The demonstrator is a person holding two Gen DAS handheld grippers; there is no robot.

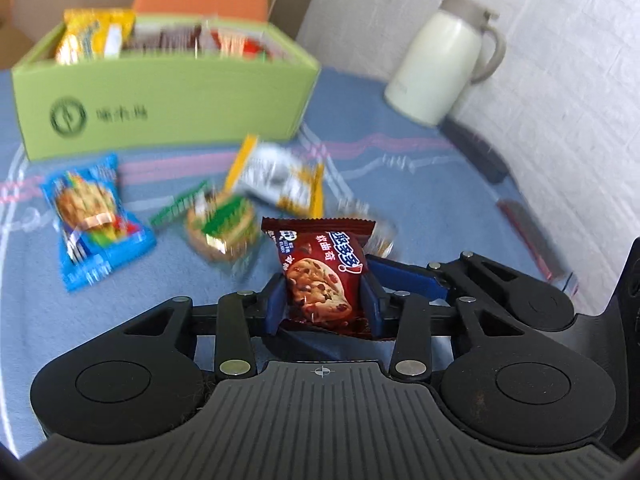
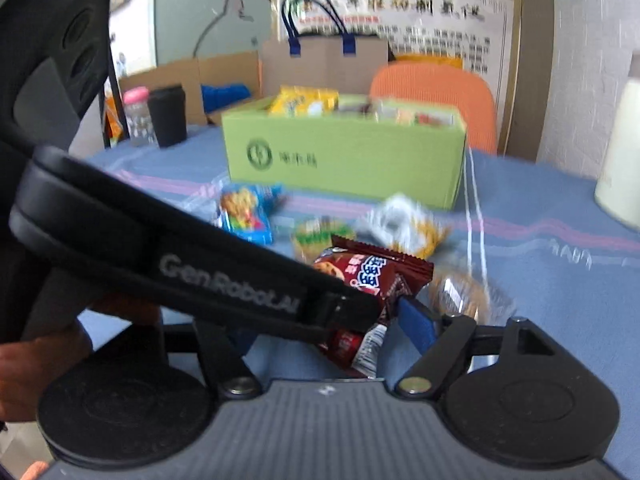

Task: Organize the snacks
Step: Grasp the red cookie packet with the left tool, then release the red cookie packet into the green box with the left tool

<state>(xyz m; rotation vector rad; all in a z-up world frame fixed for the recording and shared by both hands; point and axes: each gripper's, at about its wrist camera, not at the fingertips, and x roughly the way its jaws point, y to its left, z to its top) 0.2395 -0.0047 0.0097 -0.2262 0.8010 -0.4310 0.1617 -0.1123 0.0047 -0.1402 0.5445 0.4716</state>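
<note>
My left gripper (image 1: 325, 304) is shut on a dark red chocolate-chip cookie packet (image 1: 320, 276), its blue pads pressing both sides, just above the blue tablecloth (image 1: 420, 184). In the right wrist view the same packet (image 2: 376, 276) sits behind the left gripper's black arm (image 2: 180, 272). My right gripper (image 2: 332, 320) stands open around that spot. Only one blue finger (image 2: 416, 324) shows, just right of the packet; the other is hidden. Loose on the cloth lie a blue packet (image 1: 96, 220), a green cracker packet (image 1: 220, 224), a white-and-yellow packet (image 1: 280, 180) and a clear-wrapped biscuit (image 2: 468, 296).
A green cardboard box (image 1: 160, 100) holding several snack packets stands at the back of the table. A cream thermos jug (image 1: 440, 60) is at the back right by the wall. A black cup (image 2: 168, 116) and a pink-lidded bottle (image 2: 136, 116) stand far left. An orange chair (image 2: 436, 96) is behind.
</note>
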